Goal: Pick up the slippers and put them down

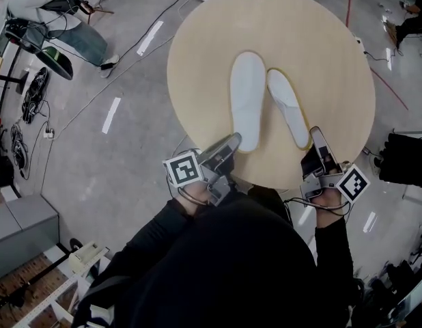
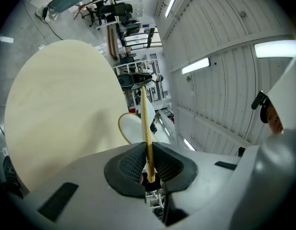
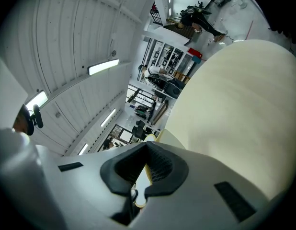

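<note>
Left claw clamped on left slipper heel edge; right claw clamped on right slipper heel. Both slippers lie side by side on round table, near its front edge.

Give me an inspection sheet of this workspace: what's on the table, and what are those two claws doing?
Surface: round pale table.
Job's things: white left slipper and right slipper, side by side on it.
Clutter: nothing seen.
Grippers: left gripper shut on left slipper's heel edge; right gripper shut on right slipper's.
Cables: dark coil on the floor, left.
Surroundings: grey floor with white tape marks; seated person upper left.
</note>
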{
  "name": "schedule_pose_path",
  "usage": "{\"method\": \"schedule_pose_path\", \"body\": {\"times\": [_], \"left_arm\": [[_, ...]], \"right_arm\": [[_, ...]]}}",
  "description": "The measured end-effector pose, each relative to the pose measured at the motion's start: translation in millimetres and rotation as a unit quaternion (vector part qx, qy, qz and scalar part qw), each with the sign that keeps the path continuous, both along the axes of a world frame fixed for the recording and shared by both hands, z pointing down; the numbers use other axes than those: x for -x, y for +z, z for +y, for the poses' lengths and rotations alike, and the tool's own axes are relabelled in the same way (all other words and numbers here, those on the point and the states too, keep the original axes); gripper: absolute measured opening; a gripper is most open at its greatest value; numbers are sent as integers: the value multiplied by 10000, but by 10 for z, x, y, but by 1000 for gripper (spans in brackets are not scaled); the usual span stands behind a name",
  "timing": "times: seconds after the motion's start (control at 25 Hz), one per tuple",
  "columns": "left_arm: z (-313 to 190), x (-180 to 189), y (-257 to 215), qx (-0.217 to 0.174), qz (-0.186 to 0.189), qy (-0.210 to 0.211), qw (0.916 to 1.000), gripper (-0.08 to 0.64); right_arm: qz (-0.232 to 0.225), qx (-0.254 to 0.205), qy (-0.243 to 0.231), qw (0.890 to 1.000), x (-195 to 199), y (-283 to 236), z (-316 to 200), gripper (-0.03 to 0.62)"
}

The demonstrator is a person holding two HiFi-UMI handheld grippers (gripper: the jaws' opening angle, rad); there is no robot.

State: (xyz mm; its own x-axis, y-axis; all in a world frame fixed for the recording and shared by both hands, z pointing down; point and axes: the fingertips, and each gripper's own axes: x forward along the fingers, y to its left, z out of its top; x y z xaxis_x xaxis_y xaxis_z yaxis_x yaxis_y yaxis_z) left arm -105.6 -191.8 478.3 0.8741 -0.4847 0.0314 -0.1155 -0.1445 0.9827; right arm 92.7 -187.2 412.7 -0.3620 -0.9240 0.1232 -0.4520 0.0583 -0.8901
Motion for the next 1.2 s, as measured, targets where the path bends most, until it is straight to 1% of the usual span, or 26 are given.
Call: {"method": "schedule_pose_path", "body": {"times": [0.08,0.16,0.2,0.32,0.4,0.48,0.56,0.8,0.92,1.08,1.2], "left_arm": [[38,-57,20,8,-50,42,10000,51],[40,-71,3,-87,-40,49,9999,51],[32,-59,-4,-113,-50,32,9999,51],[36,-68,-48,-17,-73,-132,9999,51],[141,-313,-120,1,-40,-288,9996,51],[317,-710,-171,-39,-43,-410,9991,51],[469,-1019,-194,-64,-61,-511,9987,51],[669,-1576,-125,7,-93,-881,9961,51],[684,-1737,-73,119,-130,-1042,9944,51],[728,-1683,30,222,-191,-1115,9933,51],[627,-1716,207,239,-180,-1109,9934,51]], "right_arm": [[-14,-27,-8,10000,-43,15,22,14],[-37,-61,-27,10000,-46,25,26,14],[-55,-81,-47,9999,-30,21,22,14],[-130,-122,-178,9997,-16,-26,17,14],[-164,-143,-318,9993,-234,-65,97,14],[-217,-174,-440,9986,-610,-87,228,14],[-246,-202,-554,9980,-906,-99,320,14],[-68,-106,-937,9955,-1523,-18,256,14],[-23,-3,-988,9951,-1801,26,138,14],[-12,96,-830,9965,-2000,121,105,14],[-42,85,-672,9977,-2150,273,28,14]]}}
